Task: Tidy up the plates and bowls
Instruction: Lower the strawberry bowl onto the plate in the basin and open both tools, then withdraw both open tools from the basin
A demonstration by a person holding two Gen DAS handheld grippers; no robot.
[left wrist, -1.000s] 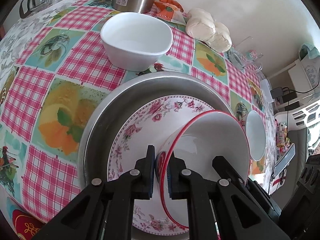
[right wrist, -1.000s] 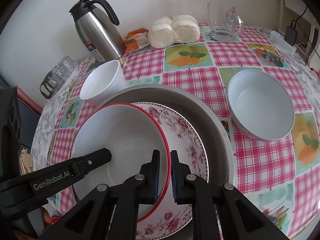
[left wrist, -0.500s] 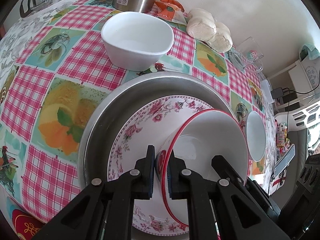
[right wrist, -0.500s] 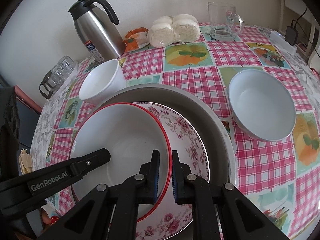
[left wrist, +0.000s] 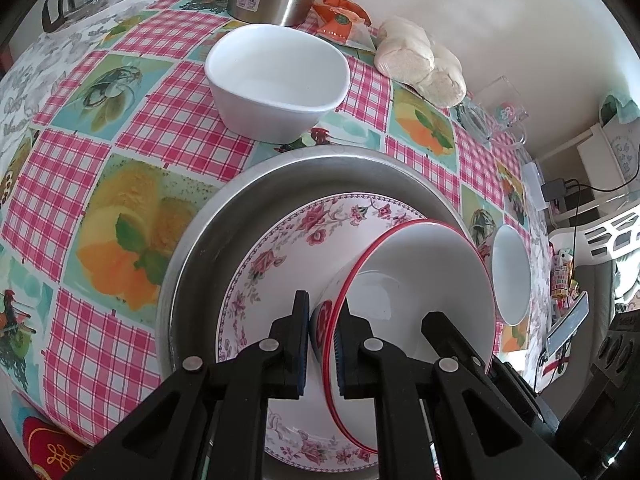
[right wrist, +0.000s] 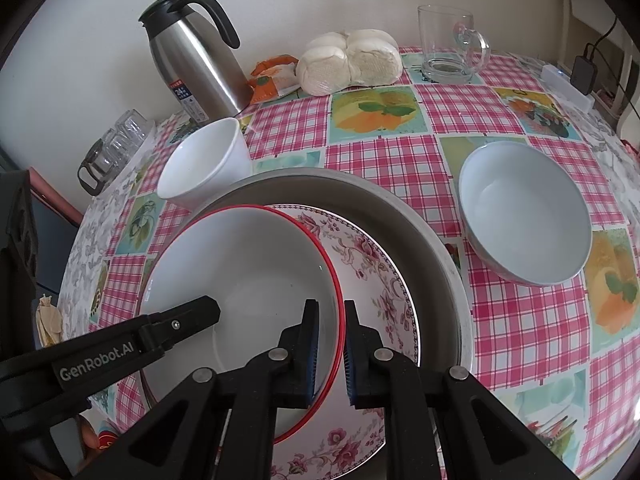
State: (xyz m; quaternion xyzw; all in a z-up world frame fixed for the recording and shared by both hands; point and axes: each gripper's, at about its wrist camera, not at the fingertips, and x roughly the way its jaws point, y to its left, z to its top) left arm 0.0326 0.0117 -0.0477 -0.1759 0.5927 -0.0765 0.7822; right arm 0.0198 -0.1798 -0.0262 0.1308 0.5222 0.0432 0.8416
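Note:
A white bowl with a red rim (left wrist: 420,280) (right wrist: 248,264) hangs tilted over a floral plate (left wrist: 288,256) (right wrist: 372,264) that lies in a wide metal basin (left wrist: 240,208) (right wrist: 400,208). My left gripper (left wrist: 322,344) is shut on the bowl's near-left rim. My right gripper (right wrist: 332,348) is shut on the opposite rim. One left finger (right wrist: 180,316) shows in the right wrist view, inside the bowl. Whether the bowl's base touches the plate I cannot tell. A white deep bowl (left wrist: 276,76) (right wrist: 200,160) stands behind the basin, and a pale blue bowl (right wrist: 524,216) (left wrist: 512,272) to its right.
On the checked tablecloth at the back stand a steel thermos jug (right wrist: 192,56), an orange packet (right wrist: 272,76), bagged buns (right wrist: 352,60) and a glass mug (right wrist: 448,44). A rack of small glasses (right wrist: 116,144) sits at the left edge. A charger and cable (right wrist: 584,72) lie far right.

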